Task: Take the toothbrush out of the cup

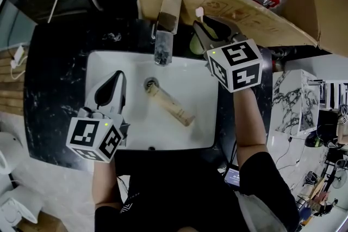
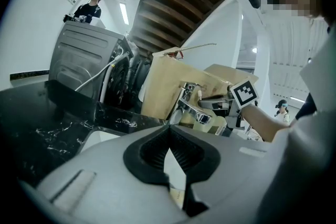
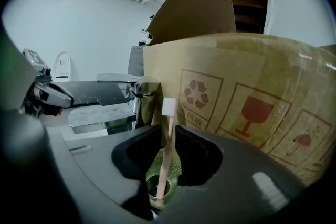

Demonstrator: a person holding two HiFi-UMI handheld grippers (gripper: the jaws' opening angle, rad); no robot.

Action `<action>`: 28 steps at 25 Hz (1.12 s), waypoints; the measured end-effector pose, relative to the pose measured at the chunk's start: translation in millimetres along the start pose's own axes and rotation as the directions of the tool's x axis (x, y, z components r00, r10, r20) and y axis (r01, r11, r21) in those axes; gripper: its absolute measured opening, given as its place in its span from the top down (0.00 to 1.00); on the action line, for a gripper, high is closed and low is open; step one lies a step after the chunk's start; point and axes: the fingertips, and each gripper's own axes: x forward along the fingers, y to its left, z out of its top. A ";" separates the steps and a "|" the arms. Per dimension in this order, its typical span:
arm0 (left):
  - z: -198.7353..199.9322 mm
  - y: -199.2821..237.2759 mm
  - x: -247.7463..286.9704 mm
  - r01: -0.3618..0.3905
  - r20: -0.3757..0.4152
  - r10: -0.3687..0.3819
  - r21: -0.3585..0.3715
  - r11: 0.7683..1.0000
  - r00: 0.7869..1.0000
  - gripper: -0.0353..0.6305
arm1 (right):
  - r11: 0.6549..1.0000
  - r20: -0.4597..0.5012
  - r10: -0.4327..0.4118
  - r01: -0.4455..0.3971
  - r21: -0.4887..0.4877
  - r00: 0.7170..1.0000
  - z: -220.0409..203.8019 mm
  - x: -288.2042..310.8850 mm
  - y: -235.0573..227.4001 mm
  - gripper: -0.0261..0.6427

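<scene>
Toothbrush (image 3: 164,155): stood in green cup (image 3: 175,168), lower centre of right gripper view, between right gripper (image 3: 167,134) jaws, apart, not pinching. Left gripper (image 1: 119,77) closed, empty, lower left of head view. Risked knocking cup over if clamped off-centre, or slipping off thin handle.

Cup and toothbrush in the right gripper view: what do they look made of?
Cup: green and glossy, with a dimpled surface that catches highlights; probably glass, though glazed ceramic is possible. Toothbrush: pale pink handle with a dull, even sheen, likely plastic; white bristle head on top.
</scene>
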 end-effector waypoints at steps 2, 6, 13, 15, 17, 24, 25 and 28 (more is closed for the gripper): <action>-0.6 1.1 -0.8 -0.001 0.006 0.001 -0.001 1.000 1.000 0.94 | 1.000 -0.005 -0.014 0.014 -0.018 1.000 -0.8 0.3 -0.6 0.86; 2.1 1.2 -5.2 -0.010 0.011 0.010 0.002 1.000 1.000 0.94 | 0.999 -0.006 -0.019 0.019 -0.026 1.000 -0.3 -0.9 -1.2 0.92; 10.6 -2.7 -18.0 -0.025 0.038 0.024 0.018 1.000 0.999 0.93 | 0.996 0.033 -0.051 0.053 -0.074 0.998 16.1 -16.7 -1.2 0.93; 13.5 -6.7 -22.2 -0.026 0.050 0.025 0.023 0.999 0.998 0.94 | 0.995 0.054 -0.057 0.061 -0.081 0.997 23.0 -24.1 -0.3 0.93; 16.5 -11.6 -27.3 -0.025 0.061 0.023 0.031 0.999 0.998 0.94 | 0.994 0.075 -0.065 0.071 -0.087 0.995 29.4 -32.7 0.7 0.93; 28.3 -23.0 -52.0 -0.031 0.107 0.025 0.050 0.998 0.994 0.94 | 0.989 0.172 -0.097 0.114 -0.091 0.980 56.9 -71.0 3.6 0.93; 30.0 -24.8 -55.6 -0.031 0.115 0.025 0.053 0.998 0.993 0.94 | 0.988 0.189 -0.102 0.121 -0.091 0.977 61.5 -77.3 4.1 0.93; 33.8 -31.1 -66.1 -0.031 0.134 0.022 0.064 0.998 0.991 0.94 | 0.987 0.240 -0.111 0.135 -0.088 0.964 74.5 -97.6 7.3 0.93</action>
